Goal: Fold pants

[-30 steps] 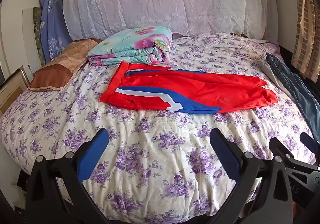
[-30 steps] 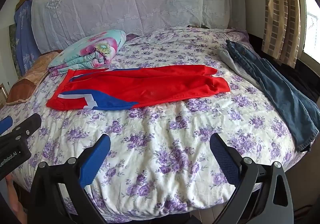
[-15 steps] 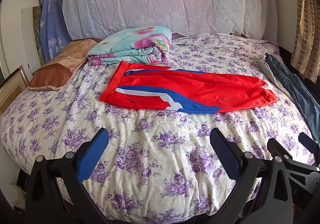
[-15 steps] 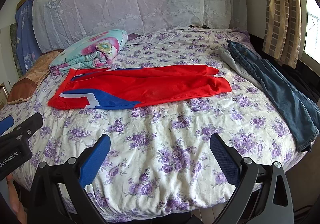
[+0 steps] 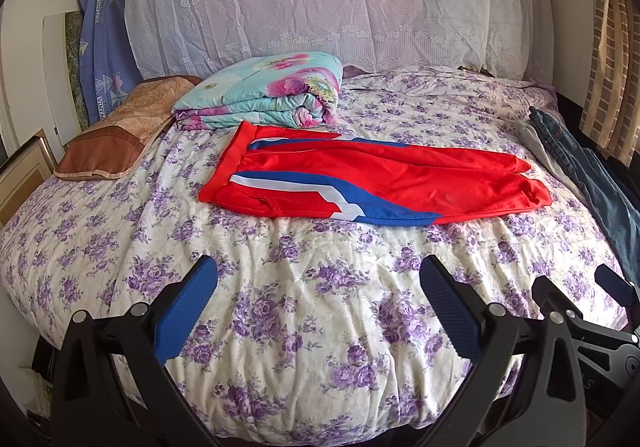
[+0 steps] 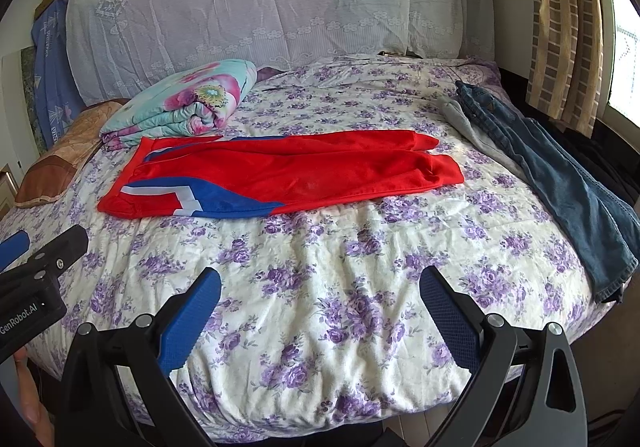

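Observation:
Red track pants with blue and white stripes lie flat on the bed, folded lengthwise, waistband to the left and leg ends to the right; they also show in the right wrist view. My left gripper is open and empty over the near bed edge, well short of the pants. My right gripper is open and empty at the same near edge, to the right of the left one. The left gripper's body shows at the right wrist view's left edge.
The bed has a purple floral quilt. A folded floral blanket lies behind the pants, a brown pillow at the left. Blue jeans lie along the bed's right edge. A curtain hangs at the right.
Both grippers have drawn slightly closer to the bed. The pants have not moved. Both grippers stay open.

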Demonstrator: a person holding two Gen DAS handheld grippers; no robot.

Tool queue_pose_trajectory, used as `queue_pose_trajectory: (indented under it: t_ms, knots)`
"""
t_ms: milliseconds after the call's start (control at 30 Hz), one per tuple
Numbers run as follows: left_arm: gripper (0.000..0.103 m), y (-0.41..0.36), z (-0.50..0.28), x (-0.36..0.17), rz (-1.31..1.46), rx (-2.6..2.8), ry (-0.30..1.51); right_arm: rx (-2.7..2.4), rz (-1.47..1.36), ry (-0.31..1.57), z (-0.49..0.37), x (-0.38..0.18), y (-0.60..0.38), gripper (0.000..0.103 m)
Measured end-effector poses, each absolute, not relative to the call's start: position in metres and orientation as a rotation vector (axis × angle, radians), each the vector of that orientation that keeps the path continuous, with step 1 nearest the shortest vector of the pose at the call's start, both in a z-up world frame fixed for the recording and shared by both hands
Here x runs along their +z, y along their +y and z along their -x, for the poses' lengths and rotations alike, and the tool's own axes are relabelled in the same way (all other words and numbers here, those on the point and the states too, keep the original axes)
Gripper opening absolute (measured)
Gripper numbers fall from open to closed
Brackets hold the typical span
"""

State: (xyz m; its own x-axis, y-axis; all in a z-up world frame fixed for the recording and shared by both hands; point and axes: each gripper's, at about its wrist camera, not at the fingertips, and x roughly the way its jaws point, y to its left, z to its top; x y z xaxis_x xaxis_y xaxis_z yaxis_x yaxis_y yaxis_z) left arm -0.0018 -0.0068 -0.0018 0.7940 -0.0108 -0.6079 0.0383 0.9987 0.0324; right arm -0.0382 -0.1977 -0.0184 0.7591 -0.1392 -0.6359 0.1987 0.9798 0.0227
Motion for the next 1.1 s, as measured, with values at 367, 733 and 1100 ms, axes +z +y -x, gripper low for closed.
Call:
queue_pose_trajectory:
  t_ms: [367,733,1100]
  knots:
    - [0.099,-0.007,0.002,-0.002,-0.041,-0.028,0.655,-0.183,-0.091,0.685,0.039,-0.018,-0.196,0.100]
    - [0.099,-0.010,0.007,0.000,-0.039,-0.031,0.656,-0.182,-0.093,0.687,0.038,-0.019,-0.195,0.100]
    - [0.099,-0.009,0.007,-0.003,-0.029,-0.030,0.667,-0.181,-0.094,0.688,0.037,-0.020,-0.195,0.100]
